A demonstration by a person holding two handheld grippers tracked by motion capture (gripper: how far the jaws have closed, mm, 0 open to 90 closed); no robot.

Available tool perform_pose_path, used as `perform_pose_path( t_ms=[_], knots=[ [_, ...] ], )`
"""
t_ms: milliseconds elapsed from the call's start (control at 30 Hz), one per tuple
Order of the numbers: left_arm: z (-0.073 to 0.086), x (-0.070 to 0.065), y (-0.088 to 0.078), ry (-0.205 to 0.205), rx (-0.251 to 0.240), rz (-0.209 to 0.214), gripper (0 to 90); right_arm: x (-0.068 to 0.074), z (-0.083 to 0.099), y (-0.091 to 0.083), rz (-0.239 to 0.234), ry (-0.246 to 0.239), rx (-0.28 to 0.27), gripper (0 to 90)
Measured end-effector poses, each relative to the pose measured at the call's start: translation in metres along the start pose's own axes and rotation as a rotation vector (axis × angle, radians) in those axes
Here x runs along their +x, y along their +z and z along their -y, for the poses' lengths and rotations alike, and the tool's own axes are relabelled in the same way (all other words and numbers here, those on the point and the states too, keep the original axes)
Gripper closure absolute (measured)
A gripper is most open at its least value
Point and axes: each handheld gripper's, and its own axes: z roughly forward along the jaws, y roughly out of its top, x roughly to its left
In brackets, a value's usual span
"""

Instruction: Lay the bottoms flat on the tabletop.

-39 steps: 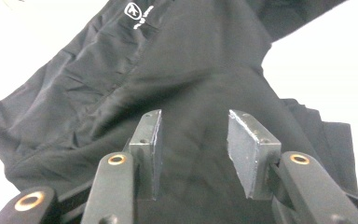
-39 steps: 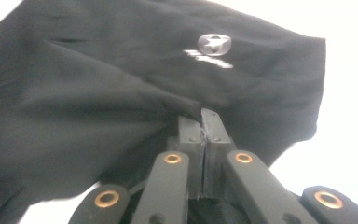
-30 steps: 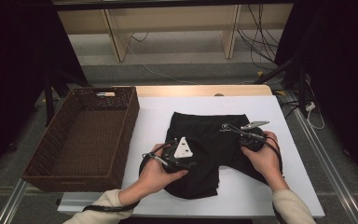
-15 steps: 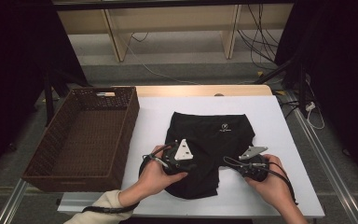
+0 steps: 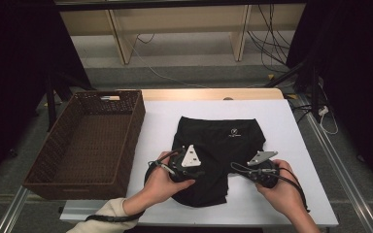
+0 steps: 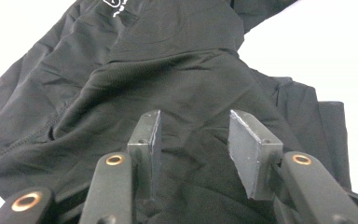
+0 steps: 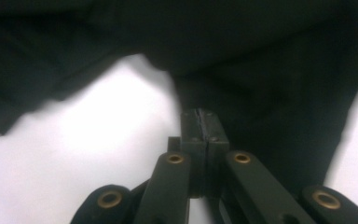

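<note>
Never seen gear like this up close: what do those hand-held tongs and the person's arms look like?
Both tongs, left and right, are black with flat grey pads, brass-coloured rivets, a grey three-cornered top plate and a black cable. The left arm wears a cream sleeve with a dark band.

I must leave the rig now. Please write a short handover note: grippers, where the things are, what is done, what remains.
Left gripper: jaws part open, resting on the black shorts, clamping nothing.
Right gripper: jaws have just been closing and now meet at the lower edge of the shorts; whether cloth is pinched cannot be told.
Shorts lie partly folded on the white table; wicker basket stands to their left.
Left, probably: finish folding, then put the shorts in the basket.
</note>
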Motion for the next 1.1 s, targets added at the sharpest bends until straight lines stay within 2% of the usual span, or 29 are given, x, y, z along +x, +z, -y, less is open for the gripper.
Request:
perform_pose_path(
  t_ms=[67, 167, 200, 267, 300, 333, 433, 533, 667, 767, 967, 1033, 1100],
  knots=[
    [0.001, 0.0, 0.001, -0.002, 0.001, 0.002, 54.9, -0.003, 0.002, 0.004, -0.001, 0.015, -0.009, 77.8],
    [0.001, 0.0, 0.001, -0.002, 0.0, 0.002, 54.8, -0.004, 0.006, 0.015, -0.005, 0.008, 0.01, 74.3],
    [0.001, 0.0, 0.001, -0.002, 0.0, 0.002, 54.8, -0.004, 0.008, 0.019, -0.011, 0.005, 0.021, 76.0],
    [0.001, 0.0, 0.001, 0.0, 0.002, 0.002, 54.8, -0.005, 0.008, 0.019, -0.012, 0.017, 0.016, 88.4],
    [0.001, 0.0, 0.001, 0.0, 0.002, 0.002, 54.8, -0.005, 0.007, 0.018, -0.022, 0.02, 0.022, 89.9],
    [0.001, 0.0, 0.001, 0.0, 0.003, 0.002, 54.8, -0.004, 0.007, 0.018, -0.039, 0.036, 0.028, 90.0],
    [0.0, -0.001, 0.001, 0.002, 0.002, 0.003, 54.8, -0.001, 0.006, 0.016, -0.047, 0.041, 0.043, 90.0],
    [0.0, -0.001, 0.0, 0.003, -0.001, 0.004, 54.8, -0.001, 0.004, 0.007, -0.068, 0.057, 0.022, 90.0],
    [-0.001, -0.001, -0.001, 0.004, -0.01, 0.003, 54.8, 0.001, -0.001, -0.012, -0.128, 0.075, -0.015, 90.0],
    [-0.001, -0.002, -0.001, 0.007, -0.012, 0.006, 54.8, 0.006, -0.005, -0.024, -0.17, 0.06, -0.019, 90.0],
    [-0.003, -0.006, -0.002, 0.02, -0.018, 0.024, 55.1, 0.019, -0.005, -0.037, -0.279, 0.047, -0.002, 90.0],
    [-0.005, -0.009, -0.002, 0.03, -0.023, 0.039, 55.5, 0.019, -0.005, -0.041, -0.334, 0.044, -0.012, 90.0],
    [-0.006, -0.012, -0.001, 0.043, -0.022, 0.052, 55.8, 0.017, -0.004, -0.044, -0.365, 0.05, -0.032, 90.0]
  ],
)
